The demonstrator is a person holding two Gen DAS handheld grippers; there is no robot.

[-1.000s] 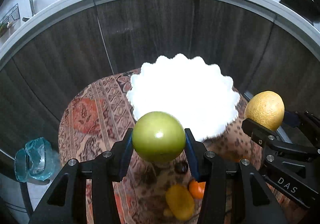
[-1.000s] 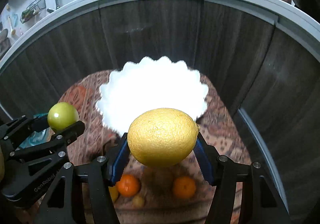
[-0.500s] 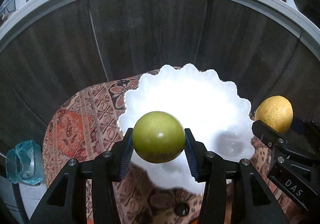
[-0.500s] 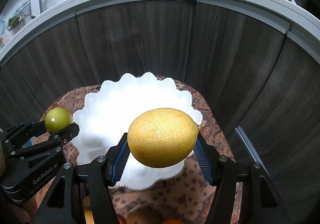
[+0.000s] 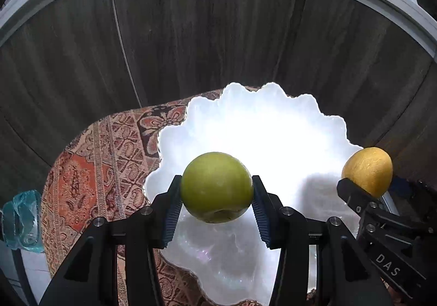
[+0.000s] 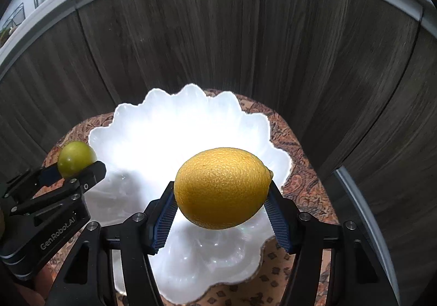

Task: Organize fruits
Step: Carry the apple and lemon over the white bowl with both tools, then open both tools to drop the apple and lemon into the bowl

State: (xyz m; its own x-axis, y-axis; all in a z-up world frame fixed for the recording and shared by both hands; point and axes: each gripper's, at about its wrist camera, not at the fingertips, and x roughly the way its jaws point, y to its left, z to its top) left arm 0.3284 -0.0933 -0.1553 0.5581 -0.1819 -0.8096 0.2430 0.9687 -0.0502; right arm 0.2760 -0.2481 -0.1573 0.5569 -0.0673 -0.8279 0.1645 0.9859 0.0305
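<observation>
Now both fruits have been carried forward and lowered until they hang over the white bowl [image 5: 273, 125], where a second ago they were held short of its near rim, so a drop into it looks to be the step in hand. The green apple [image 5: 216, 187] is pinched between the ribbed blue pads of the left gripper [image 5: 216, 196]; the lemon [image 6: 222, 187] is clamped in the right gripper [image 6: 222, 198]. The apple is seen as smooth and round, the lemon as pebbled and oval. The bowl is glossy, scallop-edged and set on a patterned woven cloth [image 5: 90, 169]
</observation>
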